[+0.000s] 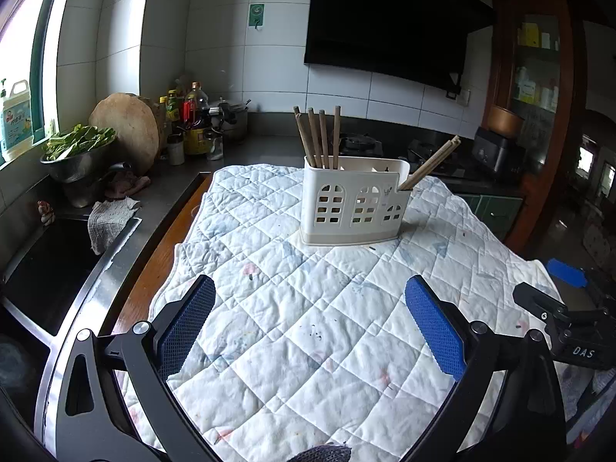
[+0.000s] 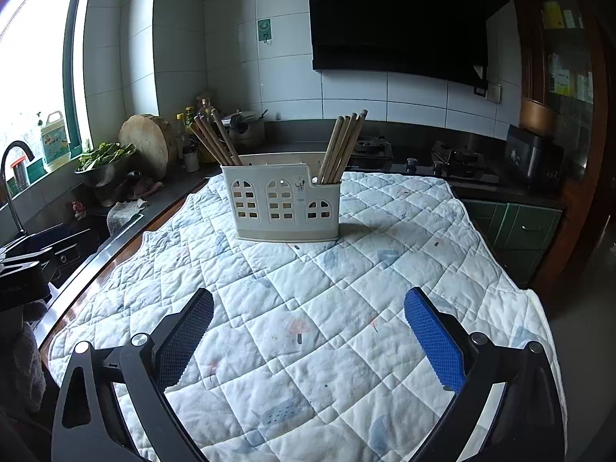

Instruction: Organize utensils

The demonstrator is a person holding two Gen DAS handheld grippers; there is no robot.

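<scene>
A white plastic utensil holder (image 1: 352,202) with arched cut-outs stands on a quilted white cloth (image 1: 308,327); it also shows in the right wrist view (image 2: 285,202). Several wooden chopsticks (image 1: 317,136) stand in its left compartment, and others (image 1: 431,161) lean out of the right one. In the right wrist view the two bunches (image 2: 215,140) (image 2: 344,146) lean apart. My left gripper (image 1: 310,300) is open and empty, well short of the holder. My right gripper (image 2: 308,313) is open and empty too, also short of it.
A sink (image 1: 42,273) and a rag (image 1: 109,221) lie left of the cloth. A bowl of greens (image 1: 79,154), a round board (image 1: 127,131) and bottles (image 1: 192,115) stand at the back left. A gas stove (image 2: 450,161) is behind. The right gripper body (image 1: 569,323) shows at right.
</scene>
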